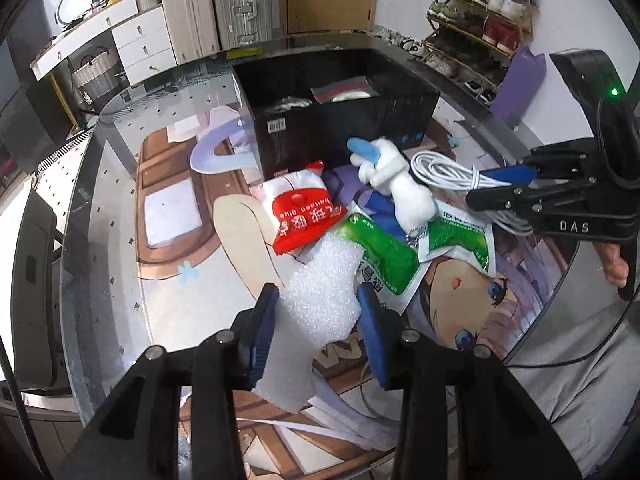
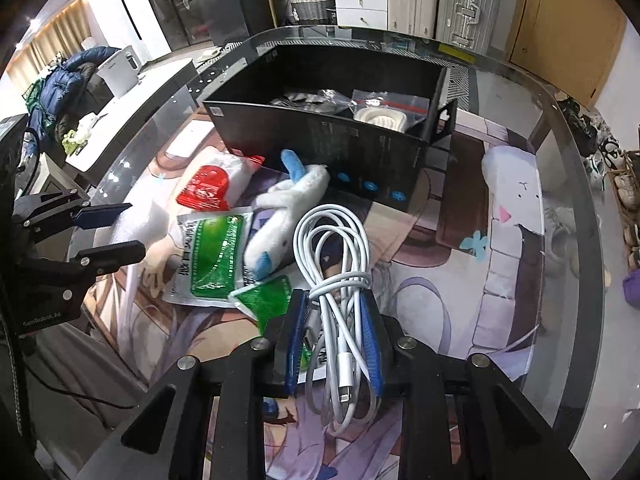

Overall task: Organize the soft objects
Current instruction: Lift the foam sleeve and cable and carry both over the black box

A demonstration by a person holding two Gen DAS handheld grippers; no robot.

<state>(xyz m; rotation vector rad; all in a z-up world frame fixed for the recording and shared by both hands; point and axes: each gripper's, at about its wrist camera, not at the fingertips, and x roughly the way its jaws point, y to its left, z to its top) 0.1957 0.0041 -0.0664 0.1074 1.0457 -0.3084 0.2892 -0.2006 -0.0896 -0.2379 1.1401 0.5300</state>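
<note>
Right gripper [image 2: 334, 340]: jaws pinching the cable [image 2: 336, 264], a white coil bundled between the blue pads, its loops standing forward above the table [image 2: 520, 280].

Left gripper [image 1: 318, 320]: jaws spread, one pad on either side of the foam sheet [image 1: 320, 300]; whether the pads touch it cannot be told. The foam lies flat on the table's printed mat.

Green packets [image 1: 400, 252]: two, overlapping, just beyond the foam, flat on the mat.

Plush [image 1: 396, 180]: white with blue parts, lying across the far edge of the green packets, a bead chain at its near end.

Red packet [image 1: 304, 216]: red and white, left of the plush, touching the foam's far corner.

Box [image 2: 328, 136]: black, open-topped, behind the plush and red packet. Holds clear bags [image 2: 384, 108], contents unclear.
</note>
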